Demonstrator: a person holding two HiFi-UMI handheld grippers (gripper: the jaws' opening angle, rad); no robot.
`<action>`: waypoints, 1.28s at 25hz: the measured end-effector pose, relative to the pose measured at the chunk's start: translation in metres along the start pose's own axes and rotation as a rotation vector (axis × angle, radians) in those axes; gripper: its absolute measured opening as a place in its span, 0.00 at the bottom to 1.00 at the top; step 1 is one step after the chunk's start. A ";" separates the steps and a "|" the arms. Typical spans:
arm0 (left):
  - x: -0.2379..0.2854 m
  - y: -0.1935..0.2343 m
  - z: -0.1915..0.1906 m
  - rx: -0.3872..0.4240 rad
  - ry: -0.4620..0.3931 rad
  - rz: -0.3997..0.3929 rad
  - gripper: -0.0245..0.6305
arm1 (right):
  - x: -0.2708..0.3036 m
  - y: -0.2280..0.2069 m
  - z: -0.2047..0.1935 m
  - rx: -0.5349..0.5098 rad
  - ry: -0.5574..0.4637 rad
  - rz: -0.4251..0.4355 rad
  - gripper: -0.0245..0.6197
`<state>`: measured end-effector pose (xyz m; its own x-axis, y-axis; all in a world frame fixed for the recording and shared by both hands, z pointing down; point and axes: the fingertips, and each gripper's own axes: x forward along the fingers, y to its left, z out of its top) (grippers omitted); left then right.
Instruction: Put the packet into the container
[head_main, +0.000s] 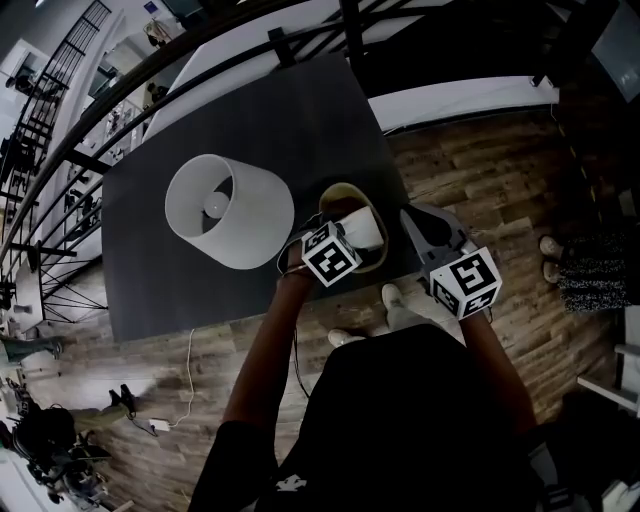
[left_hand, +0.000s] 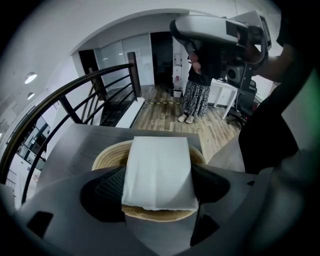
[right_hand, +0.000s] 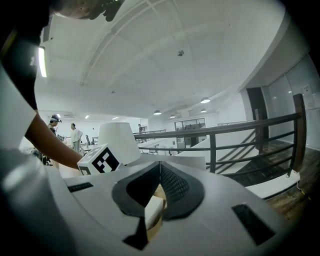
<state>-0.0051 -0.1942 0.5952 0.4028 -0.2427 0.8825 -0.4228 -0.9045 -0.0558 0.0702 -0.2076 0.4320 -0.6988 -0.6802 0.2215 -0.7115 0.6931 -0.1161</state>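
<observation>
Dark grey bench (head_main: 200, 270) fills the head view, with a white lampshade (head_main: 255, 225) standing on it and a woven container (head_main: 345, 188) near its front right corner. The left gripper (head_main: 345, 238) hangs over the container with the white packet (head_main: 365, 230) at its fingers. The right gripper (head_main: 412, 222) sits just beside the container's right rim, apart from the packet.

In the left gripper view the fingers (left_hand: 107, 187) stand fairly wide and clamp the packet (left_hand: 159, 172) by its two long sides. It lies flat across the container (left_hand: 110, 156), over the opening; whether it touches the bottom cannot be told.

In the right gripper view the fingers (right_hand: 175, 185) are closed tip to tip and hold nothing. Through the gap below them show a white bit of the packet (right_hand: 152, 210) and some woven rim. Beyond are the lampshade (right_hand: 117, 142) and the left gripper's marker cube (right_hand: 100, 161).
</observation>
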 end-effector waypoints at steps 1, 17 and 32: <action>0.002 0.000 -0.002 -0.001 0.005 -0.001 0.66 | 0.000 -0.001 -0.001 0.002 0.002 -0.001 0.05; 0.022 0.003 -0.014 -0.031 -0.022 -0.020 0.66 | 0.003 -0.004 -0.004 0.017 0.024 -0.007 0.05; 0.036 0.006 -0.018 0.048 0.026 0.037 0.66 | -0.005 -0.008 -0.006 0.020 0.033 -0.021 0.05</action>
<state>-0.0077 -0.2024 0.6347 0.3665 -0.2673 0.8912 -0.3968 -0.9113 -0.1102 0.0799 -0.2087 0.4377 -0.6812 -0.6860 0.2558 -0.7274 0.6737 -0.1306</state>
